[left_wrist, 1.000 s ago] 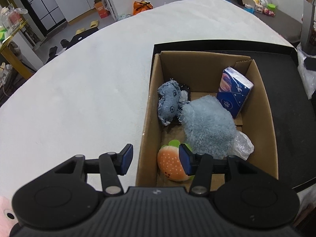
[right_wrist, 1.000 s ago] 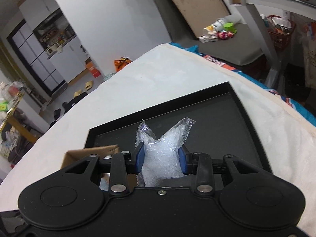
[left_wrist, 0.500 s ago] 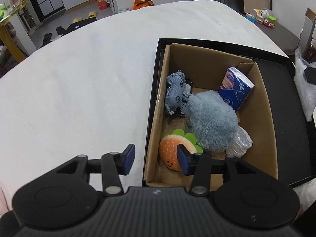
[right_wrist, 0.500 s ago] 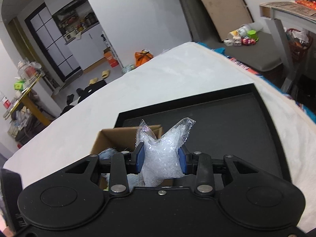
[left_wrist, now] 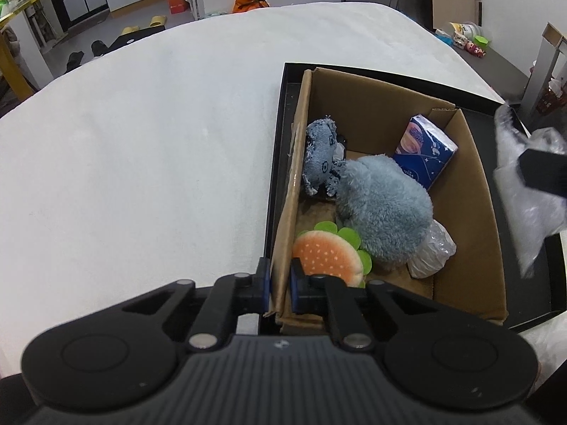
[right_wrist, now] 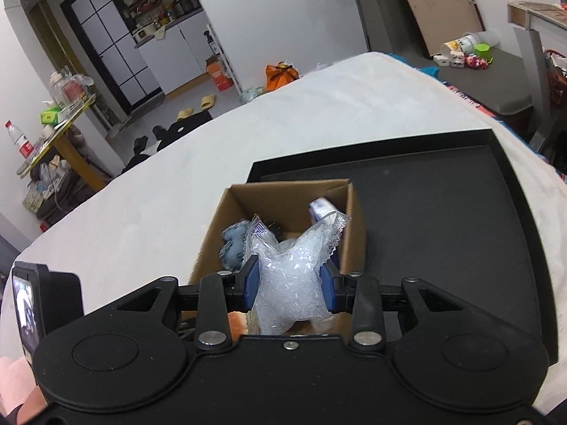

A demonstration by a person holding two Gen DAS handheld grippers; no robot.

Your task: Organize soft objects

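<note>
Left view alone shows the left gripper [left_wrist: 280, 288] just clamped on the box [left_wrist: 464, 191] wall, toys inside. Right view shows the right gripper [right_wrist: 288, 285] fingers pinching a bead bag [right_wrist: 288, 283] mid-frame above the box; white bed [left_wrist: 141, 148], cluttered room

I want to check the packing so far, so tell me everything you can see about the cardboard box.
The cardboard box is plain brown corrugated card, open-topped, standing in a black tray on white bedding. Inside lie a burger plush, a fluffy blue-grey plush, a denim toy, a blue tissue pack and a clear bag. The left gripper is clamped on its near left wall.
</note>
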